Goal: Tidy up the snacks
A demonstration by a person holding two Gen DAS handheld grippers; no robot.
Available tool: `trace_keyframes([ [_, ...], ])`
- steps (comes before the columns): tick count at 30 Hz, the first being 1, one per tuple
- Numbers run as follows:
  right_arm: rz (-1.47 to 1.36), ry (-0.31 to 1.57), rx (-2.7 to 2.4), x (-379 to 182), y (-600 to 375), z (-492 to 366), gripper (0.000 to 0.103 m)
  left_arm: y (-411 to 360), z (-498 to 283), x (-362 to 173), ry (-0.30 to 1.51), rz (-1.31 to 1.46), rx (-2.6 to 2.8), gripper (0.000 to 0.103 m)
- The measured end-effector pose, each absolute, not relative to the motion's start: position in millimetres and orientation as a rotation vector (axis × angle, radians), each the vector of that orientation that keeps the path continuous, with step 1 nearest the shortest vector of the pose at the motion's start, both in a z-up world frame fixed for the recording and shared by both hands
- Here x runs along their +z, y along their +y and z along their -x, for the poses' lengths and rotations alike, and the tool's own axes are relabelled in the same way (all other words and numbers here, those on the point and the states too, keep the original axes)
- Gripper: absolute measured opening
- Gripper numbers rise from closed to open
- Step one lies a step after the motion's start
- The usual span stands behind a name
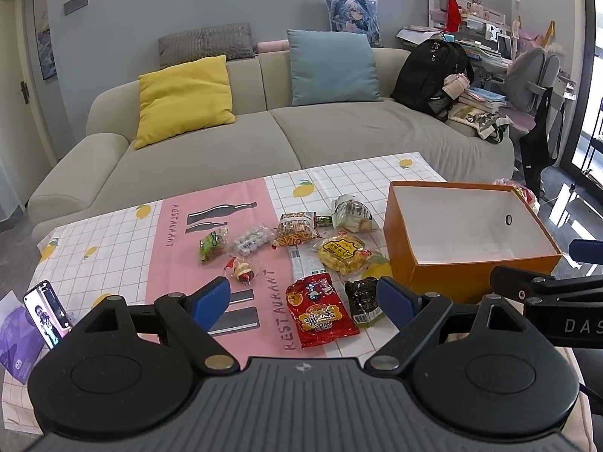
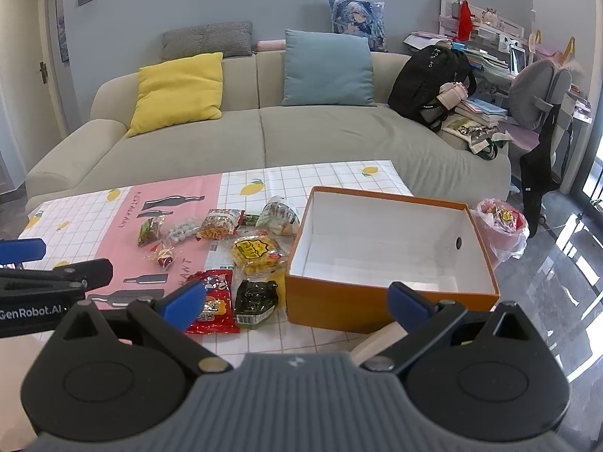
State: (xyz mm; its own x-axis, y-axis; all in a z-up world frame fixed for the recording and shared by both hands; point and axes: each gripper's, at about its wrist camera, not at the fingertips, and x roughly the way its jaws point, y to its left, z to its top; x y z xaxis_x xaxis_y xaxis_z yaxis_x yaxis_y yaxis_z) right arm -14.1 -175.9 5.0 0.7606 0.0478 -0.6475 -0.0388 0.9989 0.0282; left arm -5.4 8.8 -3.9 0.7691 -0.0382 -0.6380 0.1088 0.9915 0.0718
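Hovering with fingers spread wide and nothing held, the left gripper point(image 1: 303, 299) and right gripper point(image 2: 296, 303) face snack packets point(image 1: 320, 310) scattered on the tablecloth point(image 1: 113, 233) beside an orange box point(image 2: 377, 301), its white interior bare.

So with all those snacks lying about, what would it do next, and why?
Probably lower the open left gripper onto the red packet just ahead of it. Both grippers hold nothing, the orange box looks empty, and every snack lies on the tablecloth beside it.
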Motion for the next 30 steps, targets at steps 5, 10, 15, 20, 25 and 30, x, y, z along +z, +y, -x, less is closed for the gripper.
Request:
trace_keyframes([
  [5, -0.009, 0.703, 0.051, 5.5, -174.4, 14.9, 0.1, 9.4, 5.3, -4.4, 0.689, -0.107, -0.081, 0.102],
  [10, -0.009, 0.703, 0.05, 5.6, -174.0, 14.8, 0.1, 9.8, 5.2, -4.6, 0.689, -0.108, -0.082, 0.102],
  [15, -0.008, 0.702, 0.051, 6.0, -173.9, 14.9, 0.1, 8.5, 8.2, -4.2, 0.686, -0.112, -0.086, 0.102],
  [20, -0.002, 0.7, 0.054, 7.0, -172.0, 15.7, 0.1, 8.5, 8.1, -3.6, 0.688, -0.111, -0.086, 0.102],
  [25, 0.0, 0.697, 0.055, 7.6, -170.8, 16.6, 0.1, 7.7, 9.2, -2.4, 0.686, -0.11, -0.087, 0.102],
  [30, 0.001, 0.696, 0.056, 7.8, -170.6, 16.6, 0.1, 7.6, 9.7, -2.5, 0.685, -0.11, -0.088, 0.102],
])
